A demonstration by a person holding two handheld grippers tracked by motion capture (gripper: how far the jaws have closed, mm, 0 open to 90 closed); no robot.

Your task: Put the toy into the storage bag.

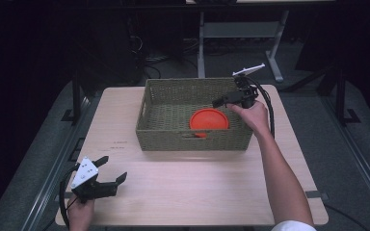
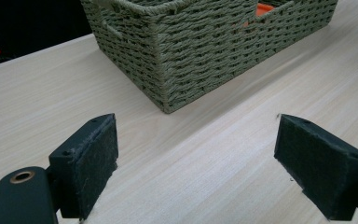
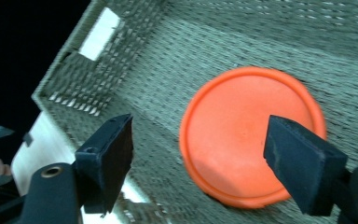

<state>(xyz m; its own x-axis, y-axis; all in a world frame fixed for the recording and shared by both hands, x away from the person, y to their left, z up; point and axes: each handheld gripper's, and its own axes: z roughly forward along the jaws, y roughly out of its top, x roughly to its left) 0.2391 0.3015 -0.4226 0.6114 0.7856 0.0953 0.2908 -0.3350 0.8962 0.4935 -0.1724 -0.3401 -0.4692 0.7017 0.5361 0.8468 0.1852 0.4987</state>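
Where the pale wood-grain table (image 1: 188,187) meets its far half, a rectangular basket (image 1: 164,132) of olive-green woven cord sits, with slot handles cut into its walls. Inside it, toward the right near corner, a round, smooth orange plastic lid (image 1: 209,119) with a raised rim lies flat on the woven floor. The right tool (image 1: 223,101) hangs above the basket's right side, over the lid, its two black felt-padded jaws spread wide and empty. The left tool (image 1: 112,169) rests low over the table's near left corner, well apart from the basket, jaws also spread with nothing between them. Dark floor and white desk legs (image 1: 201,43) lie beyond.
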